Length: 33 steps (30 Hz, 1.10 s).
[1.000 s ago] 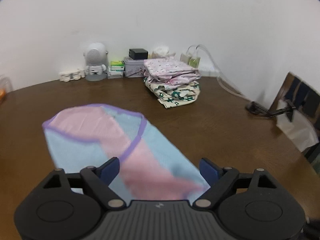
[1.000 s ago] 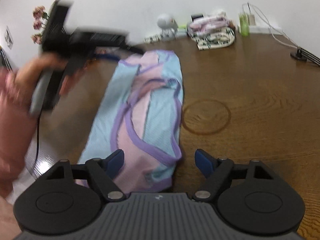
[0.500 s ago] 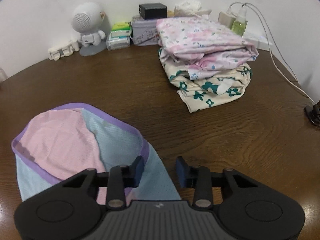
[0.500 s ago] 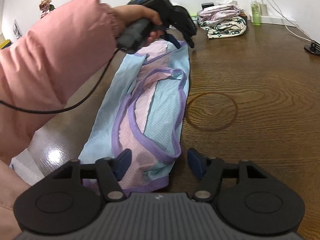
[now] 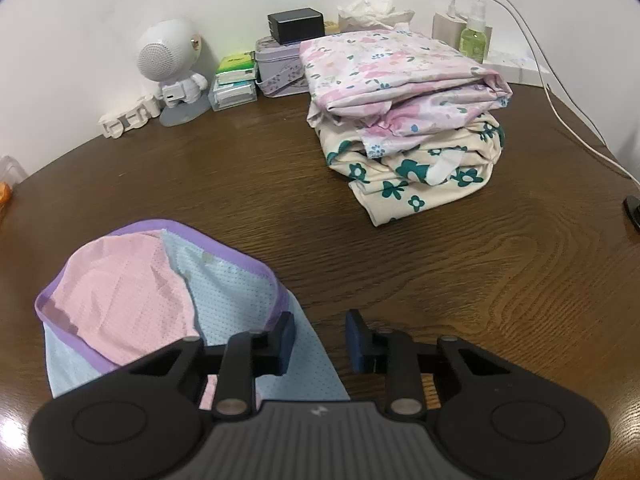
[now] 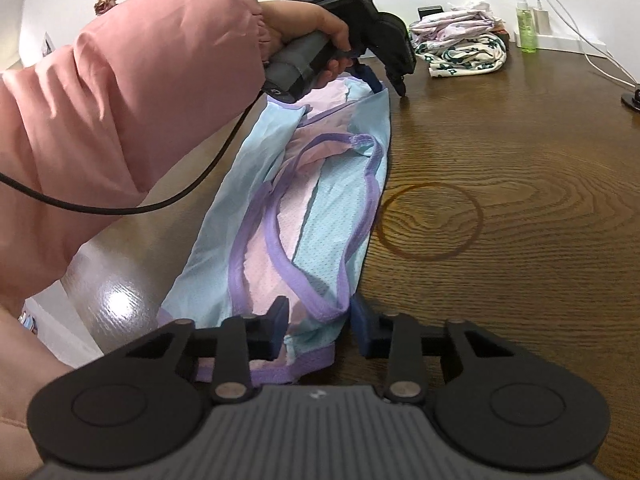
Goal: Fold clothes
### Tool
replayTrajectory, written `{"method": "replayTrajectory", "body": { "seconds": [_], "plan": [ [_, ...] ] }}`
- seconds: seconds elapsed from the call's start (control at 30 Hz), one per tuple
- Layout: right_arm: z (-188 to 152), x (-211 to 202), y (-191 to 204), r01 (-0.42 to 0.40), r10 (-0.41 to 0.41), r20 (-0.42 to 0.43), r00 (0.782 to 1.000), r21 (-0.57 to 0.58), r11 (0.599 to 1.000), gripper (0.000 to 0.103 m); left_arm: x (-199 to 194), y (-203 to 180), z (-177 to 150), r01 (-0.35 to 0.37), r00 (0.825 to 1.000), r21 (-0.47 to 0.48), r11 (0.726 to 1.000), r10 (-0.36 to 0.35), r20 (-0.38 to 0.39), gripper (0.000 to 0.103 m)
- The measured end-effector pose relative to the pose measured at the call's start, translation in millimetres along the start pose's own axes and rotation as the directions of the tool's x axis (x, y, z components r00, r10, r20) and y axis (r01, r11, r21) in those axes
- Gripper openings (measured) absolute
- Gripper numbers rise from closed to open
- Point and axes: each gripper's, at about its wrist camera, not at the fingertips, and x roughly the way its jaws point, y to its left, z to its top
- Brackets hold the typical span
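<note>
We log the left claw [image 5: 320, 338] first. Its 2 jaws have just been closing and now stand partly apart; the blue edge of the top [image 5: 168, 304] lies between them, against the left pad, while the right pad sits over bare table [image 5: 460, 280]. We cannot tell if the pads pinch the cloth yet. The pink, blue and purple-trimmed top spreads away to the left of this claw. Ahead and to the right of it sits a stack of folded clothes [image 5: 408, 112], well apart from the jaws; ahead to the left stands a small white robot figure [image 5: 172, 68] by the wall.

The right claw [image 6: 318, 330] has also just been closing. Its jaws flank the near hem of the same top [image 6: 304, 208], a purple strap between the pads, gap still visible on both sides. The cloth runs straight ahead from it to the left claw [image 6: 384, 80], held by a hand [image 6: 308, 36] in a pink sleeve [image 6: 120, 100].
</note>
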Motion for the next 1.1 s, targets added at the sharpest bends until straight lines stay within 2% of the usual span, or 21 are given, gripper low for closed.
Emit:
{"method": "replayTrajectory", "body": {
  "seconds": [0.07, 0.13, 0.2, 0.27, 0.47, 0.6, 0.67, 0.7, 0.73, 0.8, 0.9, 1.1],
  "plan": [
    [0.0, -0.2, 1.1, 0.003, -0.003, -0.001, 1.0, -0.006, 1.0, 0.033, -0.7, 0.4, -0.7, 0.01, 1.0, -0.01, 1.0, -0.01, 0.003, 0.02],
    [-0.5, 0.1, 2.3, 0.01, -0.01, -0.002, 1.0, -0.011, 1.0, 0.028, -1.8, -1.0, -2.6, 0.017, 1.0, -0.009, 1.0, -0.017, 0.012, 0.011],
    [-0.9, 0.8, 1.2, 0.005, -0.005, -0.006, 1.0, 0.001, 1.0, 0.015, -2.6, -1.0, -5.3, 0.021, 0.999, -0.014, 1.0, -0.021, 0.025, 0.006],
    [-1.2, 0.7, 0.6, 0.003, -0.003, -0.006, 1.0, 0.006, 1.0, 0.013, -3.3, 0.6, -8.2, 0.025, 0.999, -0.023, 0.999, -0.024, 0.041, 0.004],
    [-2.1, 0.7, 0.8, 0.003, -0.003, -0.003, 1.0, 0.014, 1.0, 0.012, -3.9, 19.5, -16.0, 0.105, 0.992, -0.091, 0.99, -0.098, 0.082, 0.0],
    [-2.1, 1.7, 0.7, 0.005, -0.005, -0.003, 1.0, 0.017, 1.0, 0.012, -4.1, 29.2, -17.2, 0.139, 0.989, -0.128, 0.982, -0.13, 0.077, 0.0],
    [-1.7, 2.2, 0.1, 0.005, -0.005, -0.004, 1.0, 0.018, 1.0, 0.012, -4.9, 32.2, -16.8, 0.152, 0.987, -0.149, 0.977, -0.143, 0.067, 0.004],
    [-1.4, 2.3, 0.0, 0.006, -0.006, -0.004, 1.0, 0.017, 1.0, 0.013, -6.3, 32.8, -16.5, 0.156, 0.987, -0.156, 0.975, -0.148, 0.062, 0.011],
    [-1.1, 2.5, -0.1, 0.006, -0.006, -0.004, 1.0, 0.016, 1.0, 0.013, -8.3, 32.2, -16.1, 0.151, 0.988, -0.153, 0.977, -0.143, 0.064, 0.025],
    [-0.8, 3.2, 0.5, 0.007, -0.007, -0.004, 1.0, 0.013, 1.0, 0.014, -12.0, 30.7, -15.5, 0.138, 0.989, -0.144, 0.98, -0.13, 0.066, 0.042],
    [-0.6, 4.0, 1.7, 0.01, -0.01, -0.005, 1.0, 0.007, 1.0, 0.014, -13.6, 25.6, -16.0, 0.096, 0.994, -0.11, 0.989, -0.09, 0.057, 0.042],
    [-0.9, 3.9, 1.4, 0.009, -0.009, -0.006, 1.0, 0.0, 1.0, 0.015, -12.6, 21.9, -17.1, 0.073, 0.996, -0.09, 0.993, -0.069, 0.049, 0.042]
  ]
}}
